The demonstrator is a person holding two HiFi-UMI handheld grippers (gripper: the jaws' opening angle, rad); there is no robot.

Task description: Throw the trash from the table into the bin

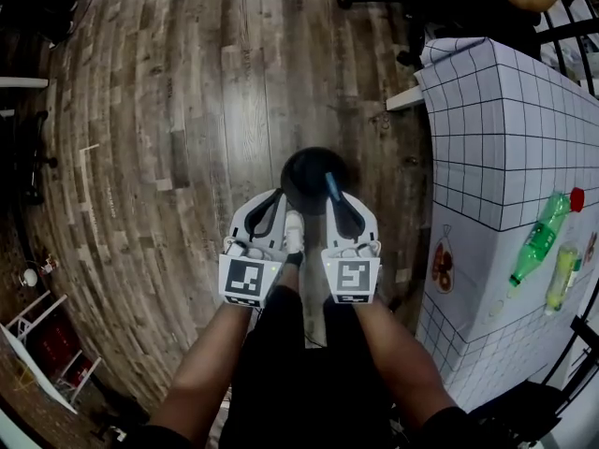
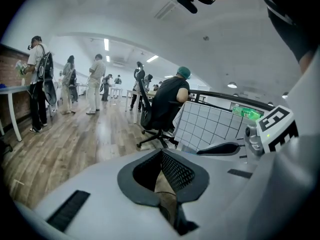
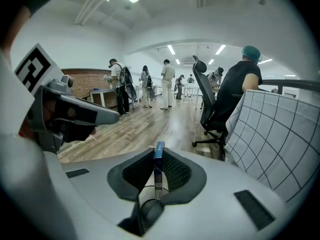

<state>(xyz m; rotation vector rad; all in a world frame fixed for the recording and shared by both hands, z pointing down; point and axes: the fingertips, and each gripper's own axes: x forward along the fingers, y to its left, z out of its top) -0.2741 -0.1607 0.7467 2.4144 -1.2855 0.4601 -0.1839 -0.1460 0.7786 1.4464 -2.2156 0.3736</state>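
Readable text: none in any view, as far as I can see.
L marker (image 1: 249,280): b/w square code on my cube, no letters or nos.
R marker (image 1: 352,276): same kind of code, diff. pattern, nothing to read.
Blue strip (image 3: 158,151): held in my right jaws; some print lower down, too blurred to read.
Green bottle (image 1: 538,241): has a label, print too small.
Cloth (image 1: 487,138): grid lines + a few small pics, no wording legible.
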